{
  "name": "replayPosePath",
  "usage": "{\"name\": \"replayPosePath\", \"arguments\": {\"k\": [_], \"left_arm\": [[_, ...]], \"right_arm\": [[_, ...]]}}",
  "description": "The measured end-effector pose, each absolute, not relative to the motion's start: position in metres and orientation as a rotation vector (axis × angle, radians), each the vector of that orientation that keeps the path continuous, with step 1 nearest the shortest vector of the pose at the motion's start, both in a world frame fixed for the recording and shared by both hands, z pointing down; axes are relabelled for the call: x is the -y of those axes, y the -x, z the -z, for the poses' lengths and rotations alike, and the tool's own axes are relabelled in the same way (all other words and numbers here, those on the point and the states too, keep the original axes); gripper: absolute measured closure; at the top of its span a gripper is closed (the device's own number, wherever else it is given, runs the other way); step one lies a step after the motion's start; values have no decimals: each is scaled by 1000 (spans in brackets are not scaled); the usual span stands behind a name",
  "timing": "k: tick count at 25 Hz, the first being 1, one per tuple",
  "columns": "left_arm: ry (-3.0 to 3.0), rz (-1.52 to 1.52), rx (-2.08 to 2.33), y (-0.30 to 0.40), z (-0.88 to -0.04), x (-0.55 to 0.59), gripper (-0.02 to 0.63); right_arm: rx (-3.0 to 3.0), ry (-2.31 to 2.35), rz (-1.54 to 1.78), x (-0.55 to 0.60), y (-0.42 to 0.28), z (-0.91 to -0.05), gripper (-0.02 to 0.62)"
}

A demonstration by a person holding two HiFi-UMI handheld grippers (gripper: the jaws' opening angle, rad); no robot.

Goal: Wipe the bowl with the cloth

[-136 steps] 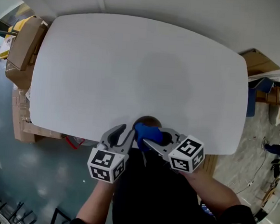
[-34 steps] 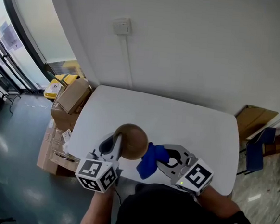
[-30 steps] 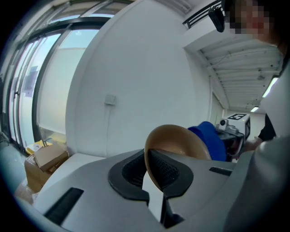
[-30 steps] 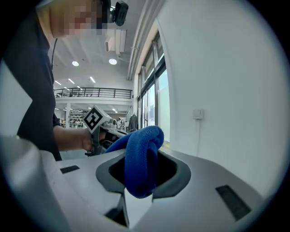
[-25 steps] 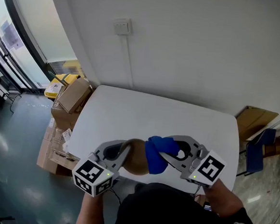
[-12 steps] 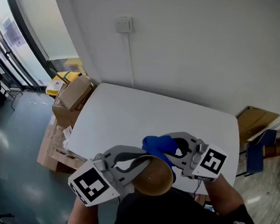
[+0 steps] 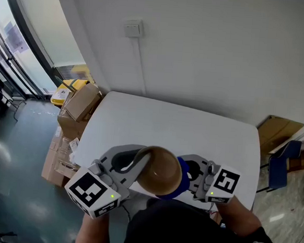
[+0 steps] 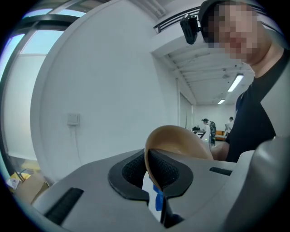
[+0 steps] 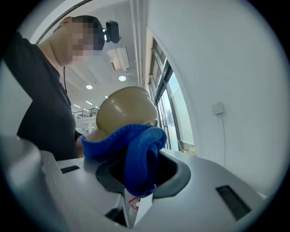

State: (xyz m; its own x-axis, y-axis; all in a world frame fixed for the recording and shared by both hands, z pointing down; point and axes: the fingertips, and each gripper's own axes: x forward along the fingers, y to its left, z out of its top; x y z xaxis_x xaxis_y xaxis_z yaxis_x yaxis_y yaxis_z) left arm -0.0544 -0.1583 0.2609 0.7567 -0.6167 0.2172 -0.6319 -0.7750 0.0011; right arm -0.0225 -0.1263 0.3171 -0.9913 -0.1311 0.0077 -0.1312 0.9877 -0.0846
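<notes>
Bowl point(image 7: 158, 170) and cloth point(image 9: 136, 154) held up together
The left hand-held gripper point(image 8: 152, 168) is clamped on the tan bowl's rim. The right hand-held gripper point(image 9: 138, 181) grips the blue cloth close against the bowl's outside, above the white table's point(image 7: 167, 122) near edge.

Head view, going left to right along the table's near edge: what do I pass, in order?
Left gripper → tan round bowl → blue knitted cloth → right gripper.
</notes>
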Motion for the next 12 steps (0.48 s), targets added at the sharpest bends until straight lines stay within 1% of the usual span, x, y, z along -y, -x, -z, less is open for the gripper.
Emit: {"name": "replayPosePath", "arguments": {"k": [6,12], "left_arm": [[-2813,-304,1062,66,-270,166,586],[-2763,-452,1135,78,-292,168,588]], "right_arm": [[3191,-281,-167,133,-2,-304,518],[3348,-356,-300,149,-37,-274,519]]}}
